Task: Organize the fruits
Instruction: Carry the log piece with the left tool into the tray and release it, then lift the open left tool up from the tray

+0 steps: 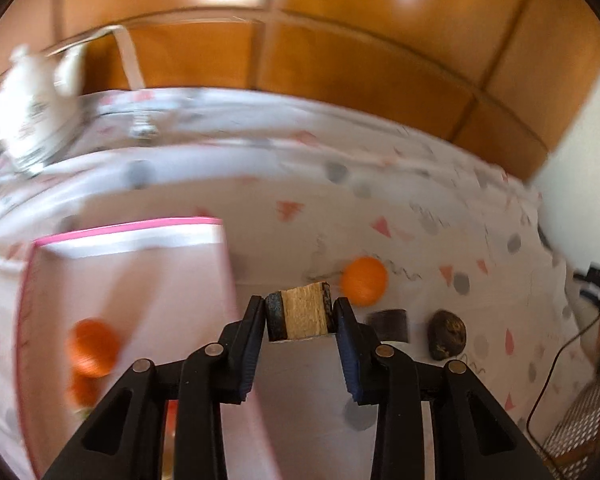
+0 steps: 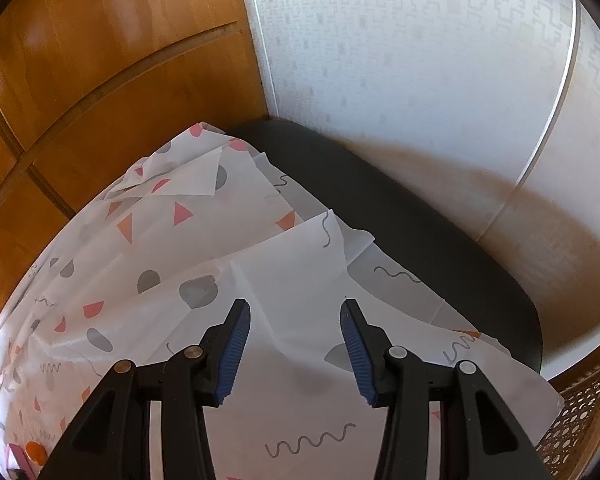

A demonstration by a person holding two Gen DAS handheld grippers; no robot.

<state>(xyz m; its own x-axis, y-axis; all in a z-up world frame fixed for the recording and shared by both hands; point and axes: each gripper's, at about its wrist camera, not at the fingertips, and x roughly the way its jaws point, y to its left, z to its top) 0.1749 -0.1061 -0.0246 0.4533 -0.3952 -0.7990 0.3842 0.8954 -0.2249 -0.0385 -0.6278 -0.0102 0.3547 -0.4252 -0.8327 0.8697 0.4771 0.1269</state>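
Note:
My left gripper (image 1: pixel 300 314) is shut on a small block (image 1: pixel 300 312) with a pale wooden middle and dark ends, held above the patterned tablecloth (image 1: pixel 380 192). To its left stands a pink-rimmed translucent box (image 1: pixel 132 264) with orange fruit (image 1: pixel 92 346) inside. An orange fruit (image 1: pixel 365 280) lies on the cloth just right of the block. A dark block (image 1: pixel 390 324) and a dark brown round fruit (image 1: pixel 447 334) lie further right. My right gripper (image 2: pixel 296 320) is open and empty over the cloth near the table's corner. An orange fruit (image 2: pixel 35 452) shows at the lower left there.
A white teapot (image 1: pixel 32 108) stands at the far left by a glass item. Wooden panelling (image 1: pixel 340 40) backs the table. A dark table edge (image 2: pixel 420 216) and papered wall (image 2: pixel 420 60) lie beyond the right gripper. A wicker chair (image 2: pixel 572 420) and a cable (image 1: pixel 560 360) are at the right.

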